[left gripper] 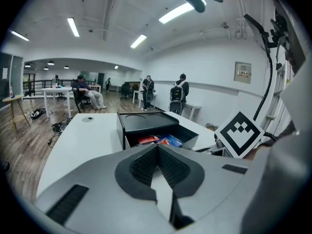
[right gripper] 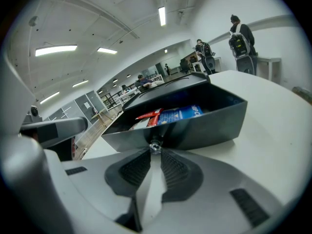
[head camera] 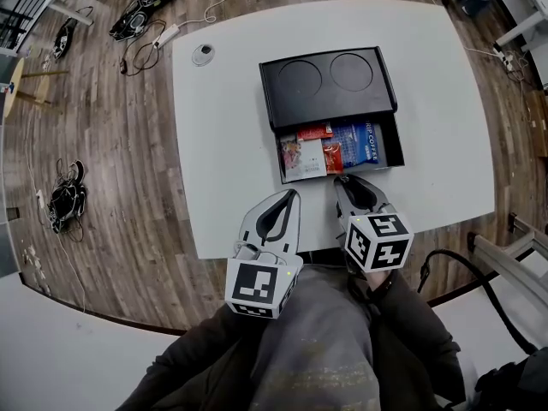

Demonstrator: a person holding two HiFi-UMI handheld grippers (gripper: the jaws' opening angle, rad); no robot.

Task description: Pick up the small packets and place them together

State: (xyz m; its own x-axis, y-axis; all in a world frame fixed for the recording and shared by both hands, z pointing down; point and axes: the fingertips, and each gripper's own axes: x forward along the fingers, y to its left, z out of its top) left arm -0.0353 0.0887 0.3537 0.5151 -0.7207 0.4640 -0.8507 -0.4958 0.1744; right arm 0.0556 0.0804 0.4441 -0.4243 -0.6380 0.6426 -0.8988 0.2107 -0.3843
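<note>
The small packets (head camera: pixel 330 148), red, blue and pinkish-white, lie jumbled in an open black drawer (head camera: pixel 398 142) near the tabletop's (head camera: pixel 223 144) front edge. The right gripper (head camera: pixel 341 179) is clamped on the drawer's shiny knob (right gripper: pixel 155 146). The left gripper (head camera: pixel 294 194) has its fingers together, empty.

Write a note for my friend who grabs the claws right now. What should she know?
Left claw: shut, empty, over the near part of the table.
Right claw: shut on the little knob at the front of the drawer.
Things: the small packets, red, blue and white, lie inside the open drawer.
Done: the drawer is open.
Left: no packet is lifted yet. Pick them up and put them together.
</note>
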